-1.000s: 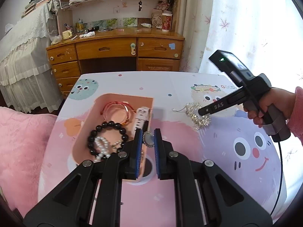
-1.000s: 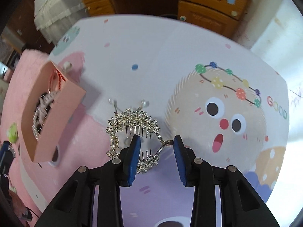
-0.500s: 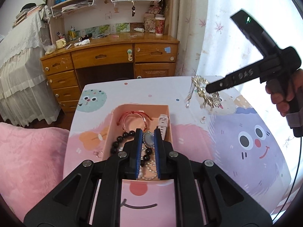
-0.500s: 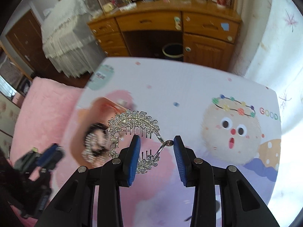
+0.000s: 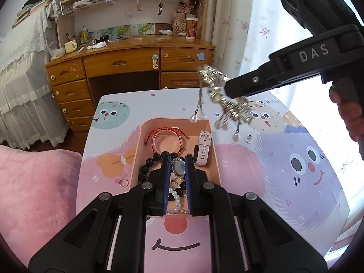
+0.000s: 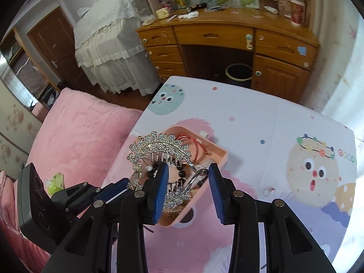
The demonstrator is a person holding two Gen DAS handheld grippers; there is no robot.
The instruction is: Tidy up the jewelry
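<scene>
Nearest in the left wrist view, an oval brooch with a pale blue stone in a metal setting is clamped between the narrow blue fingers of the left gripper, directly above the pink tray. The tray is a shallow rounded rectangle of smooth plastic, its long axis running from the near edge of the counter toward the far edge. A strand of small white pearls lies at its near end, then a ring of glossy black beads, a white watch along the right wall, and a red cord bracelet at the far end. A small ring is seen on the counter just left of the tray, another ring to the right. Higher up, over the tray's far right corner, a leaf-shaped rhinestone hair comb (metal teeth down, pearl drops hanging loose) is held in the air by the right gripper, whose fingers stand moderately apart with the comb's curved wire end pinched between them. A wooden desk stands beyond the counter.
</scene>
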